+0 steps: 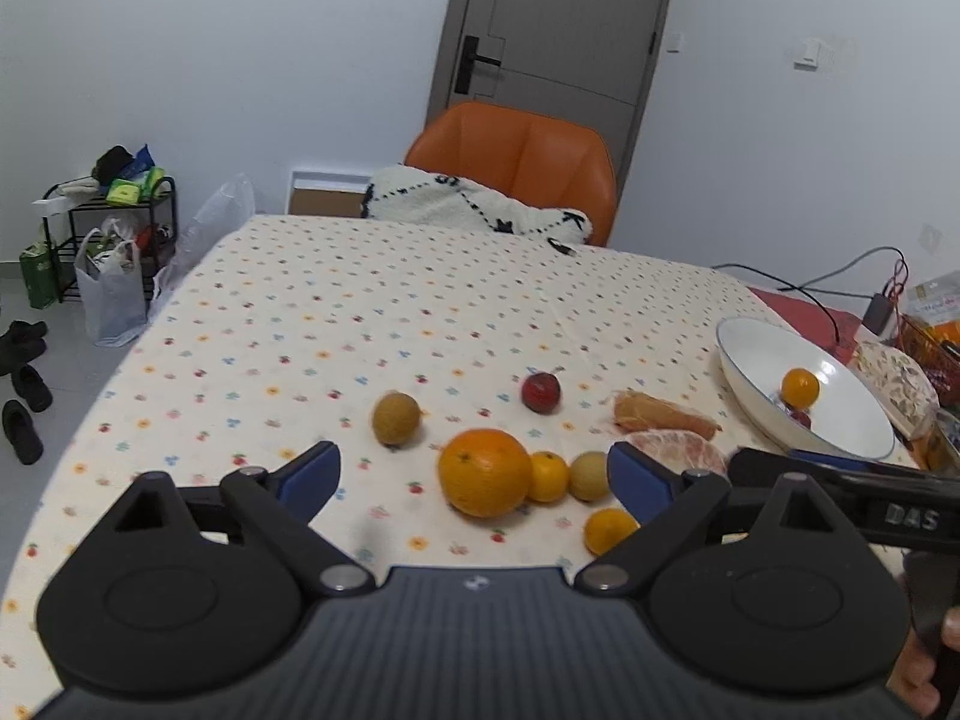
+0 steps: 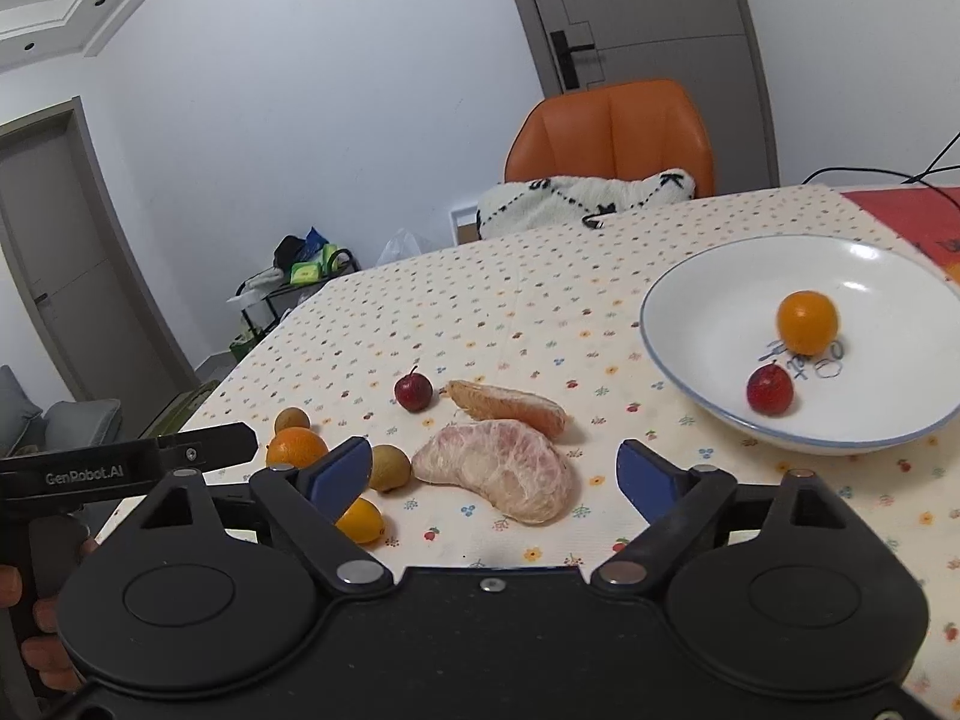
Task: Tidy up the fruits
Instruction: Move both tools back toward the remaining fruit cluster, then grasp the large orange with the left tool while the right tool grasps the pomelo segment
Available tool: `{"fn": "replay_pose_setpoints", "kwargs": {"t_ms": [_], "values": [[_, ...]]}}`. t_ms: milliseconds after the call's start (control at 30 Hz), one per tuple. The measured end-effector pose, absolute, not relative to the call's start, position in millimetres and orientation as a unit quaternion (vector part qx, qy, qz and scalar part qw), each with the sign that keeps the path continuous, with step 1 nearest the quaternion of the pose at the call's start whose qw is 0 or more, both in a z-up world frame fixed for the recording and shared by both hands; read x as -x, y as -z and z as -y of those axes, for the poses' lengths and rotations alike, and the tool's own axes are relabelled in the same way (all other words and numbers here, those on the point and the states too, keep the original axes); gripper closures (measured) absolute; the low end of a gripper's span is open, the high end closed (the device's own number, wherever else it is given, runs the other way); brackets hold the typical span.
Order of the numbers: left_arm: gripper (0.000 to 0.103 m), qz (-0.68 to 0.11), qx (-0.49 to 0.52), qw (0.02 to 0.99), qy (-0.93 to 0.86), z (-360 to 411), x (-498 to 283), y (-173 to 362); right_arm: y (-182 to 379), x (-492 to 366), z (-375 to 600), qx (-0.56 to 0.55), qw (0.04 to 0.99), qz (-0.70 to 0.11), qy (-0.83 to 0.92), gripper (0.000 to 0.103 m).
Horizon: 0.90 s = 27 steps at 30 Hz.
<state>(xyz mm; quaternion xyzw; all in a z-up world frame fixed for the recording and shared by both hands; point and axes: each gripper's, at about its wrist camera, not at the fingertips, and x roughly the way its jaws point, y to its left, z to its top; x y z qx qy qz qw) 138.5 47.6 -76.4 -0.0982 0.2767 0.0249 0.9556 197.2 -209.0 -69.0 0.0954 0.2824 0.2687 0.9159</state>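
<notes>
Your left tongs (image 1: 474, 477) stand wide open, nothing gripped — the big orange (image 1: 485, 471) sits on the surface (image 1: 336, 312) between the blue pads, lower centre of the left wrist frame, with no pad touching it. A small orange fruit (image 1: 549, 476) touches its right side, a brownish round fruit (image 1: 589, 476) just beside that, another small orange one (image 1: 609, 531) below by the right pad. A second brownish fruit (image 1: 396, 417) lies apart to the left, a small red fruit (image 1: 541, 392) above centre.

Your right tongs (image 2: 495, 474) are also open, empty — the peeled pomelo segment (image 2: 504, 471) lies between the pads at centre of the right wrist frame, not pinched. A second, thinner segment (image 2: 510, 405) sits just behind it.

The white bowl (image 2: 690, 312), right side of that frame, holds one small orange fruit (image 2: 807, 315) and one red fruit (image 2: 770, 389), apart from each other. Orange chair (image 2: 612, 132) at the far edge, upper centre.
</notes>
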Motion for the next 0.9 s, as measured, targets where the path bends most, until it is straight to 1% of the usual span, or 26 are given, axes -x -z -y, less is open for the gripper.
{"fn": "replay_pose_setpoints", "kwargs": {"t_ms": [67, 100, 400, 433, 533, 567, 600, 667, 767, 800, 833, 900], "values": [[0.008, -0.282, 0.097, 0.954, -0.02, -43.9, -141.1, 79.9, 71.7, -202.4, 206.5, -0.094, 0.913, -0.288, -0.274, 0.024], [0.009, -0.284, 0.096, 0.954, -0.018, -42.4, -141.8, 81.6, 73.3, -204.9, 205.6, -0.095, 0.911, -0.291, -0.277, 0.025], [0.01, -0.3, 0.094, 0.949, -0.011, -34.6, -146.0, 90.9, 88.6, -225.1, 194.9, -0.084, 0.901, -0.317, -0.284, 0.025], [0.01, -0.301, 0.096, 0.949, -0.012, -35.1, -146.5, 91.1, 90.2, -226.6, 193.4, -0.082, 0.9, -0.32, -0.285, 0.028], [0.01, -0.303, 0.096, 0.948, -0.011, -33.7, -147.7, 93.1, 89.8, -224.3, 189.8, -0.068, 0.902, -0.319, -0.284, 0.045], [0.01, -0.302, 0.094, 0.948, -0.013, -32.9, -148.2, 93.6, 89.4, -222.6, 189.8, -0.064, 0.903, -0.32, -0.28, 0.054], [0.01, -0.302, 0.094, 0.948, -0.015, -33.2, -149.1, 94.3, 88.9, -221.3, 190.5, -0.063, 0.902, -0.323, -0.279, 0.065], [0.011, -0.302, 0.097, 0.948, -0.02, -35.4, -151.7, 95.6, 88.6, -219.9, 194.0, -0.072, 0.892, -0.334, -0.296, 0.075], [0.019, -0.301, 0.106, 0.947, -0.028, -40.8, -156.8, 97.6, 87.6, -214.7, 194.7, -0.074, 0.884, -0.34, -0.311, 0.076], [0.025, -0.302, 0.11, 0.947, -0.029, -42.9, -158.8, 98.6, 87.4, -213.3, 193.8, -0.07, 0.886, -0.339, -0.31, 0.076], [0.03, -0.304, 0.114, 0.945, -0.029, -44.7, -160.9, 99.7, 87.1, -212.8, 193.0, -0.069, 0.886, -0.337, -0.31, 0.074], [0.036, -0.306, 0.121, 0.944, -0.029, -47.8, -164.7, 101.6, 87.3, -214.7, 191.7, -0.072, 0.887, -0.336, -0.31, 0.07]]}}
